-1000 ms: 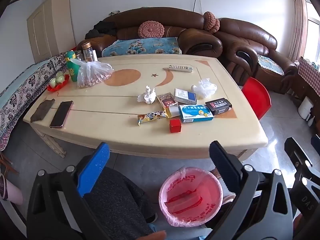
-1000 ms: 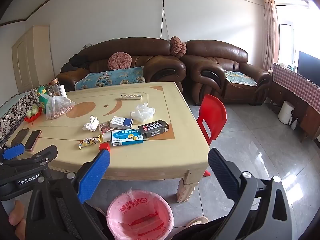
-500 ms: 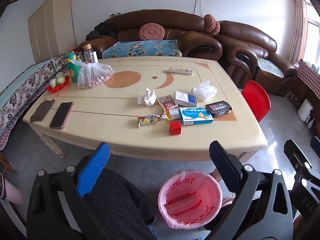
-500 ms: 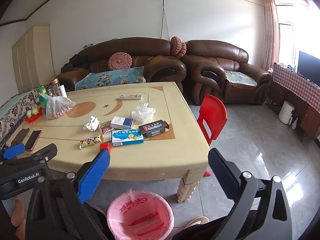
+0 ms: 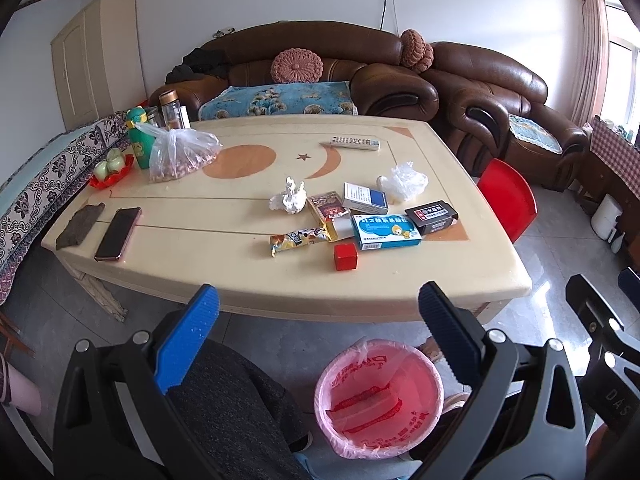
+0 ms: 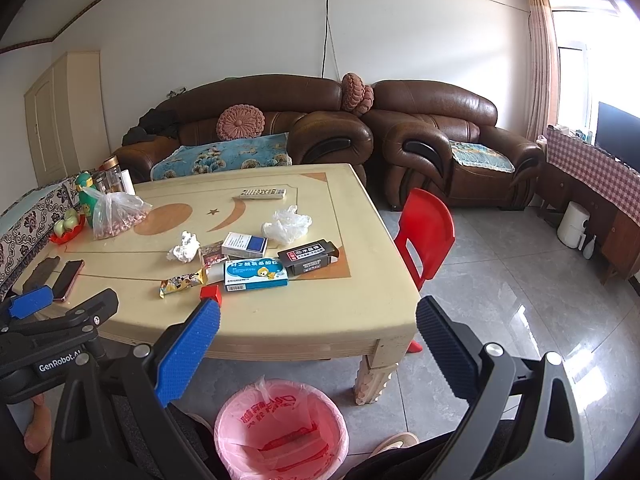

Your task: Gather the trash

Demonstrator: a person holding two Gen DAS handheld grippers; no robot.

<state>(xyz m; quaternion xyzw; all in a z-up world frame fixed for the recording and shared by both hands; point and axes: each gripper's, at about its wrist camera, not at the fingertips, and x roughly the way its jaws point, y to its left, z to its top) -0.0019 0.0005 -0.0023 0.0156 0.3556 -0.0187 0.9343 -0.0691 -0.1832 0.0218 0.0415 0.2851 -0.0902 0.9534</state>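
Both the left claw (image 5: 318, 320) and the right claw (image 6: 318, 340) stand spread and empty, short of the cream worktop (image 5: 248, 276). The trash — a crumpled white tissue (image 5: 289, 200), a yellow snack wrapper (image 5: 298, 239), a clear crumpled plastic bag (image 5: 402, 182) and several small cartons — lies right of centre. The pink-lined round bin (image 5: 378, 396) sits on the floor below the near edge. Risk: the thin wrapper lies flat, so a claw may slide off it — or nudge the small red box (image 5: 345, 257) off the edge.
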